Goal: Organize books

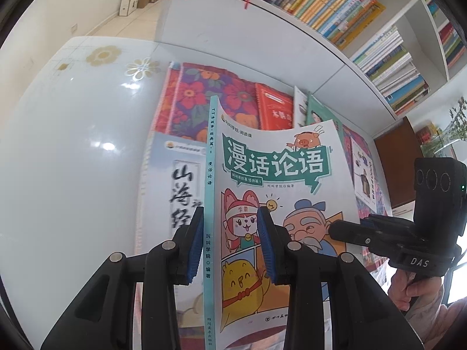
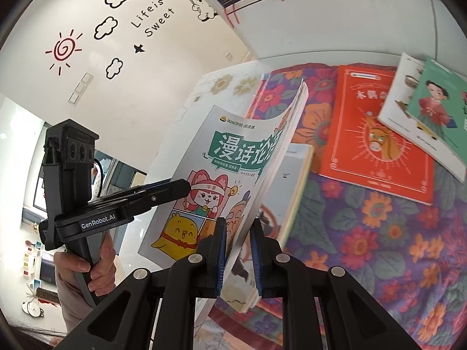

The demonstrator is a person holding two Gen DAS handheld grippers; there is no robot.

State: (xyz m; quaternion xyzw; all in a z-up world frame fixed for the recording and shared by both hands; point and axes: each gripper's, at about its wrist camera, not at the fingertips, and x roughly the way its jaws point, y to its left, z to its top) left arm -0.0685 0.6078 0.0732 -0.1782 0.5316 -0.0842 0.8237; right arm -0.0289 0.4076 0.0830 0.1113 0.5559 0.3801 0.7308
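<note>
A cartoon book (image 1: pixel 277 204) with a teal spine and a green title banner stands lifted off the table, its cover bowed. My left gripper (image 1: pixel 230 245) is shut on its spine edge, blue pads on both sides. In the right wrist view the same book (image 2: pixel 227 157) leans left, and my right gripper (image 2: pixel 238 256) is shut on its page edge. Each gripper shows in the other's view: the right gripper (image 1: pixel 332 229) at the book's right edge, the left gripper (image 2: pixel 184 186) at its left edge, each held by a hand.
Beneath lies a white calligraphy book (image 1: pixel 178 192) on a flowered cloth (image 2: pixel 379 248). A red book (image 2: pixel 376 134), a white book (image 2: pixel 400 99) and a green book (image 2: pixel 437 108) lie farther back. Beyond them stands a white bookshelf (image 1: pixel 335 3) packed with books. A glossy white table (image 1: pixel 73 145) stretches left.
</note>
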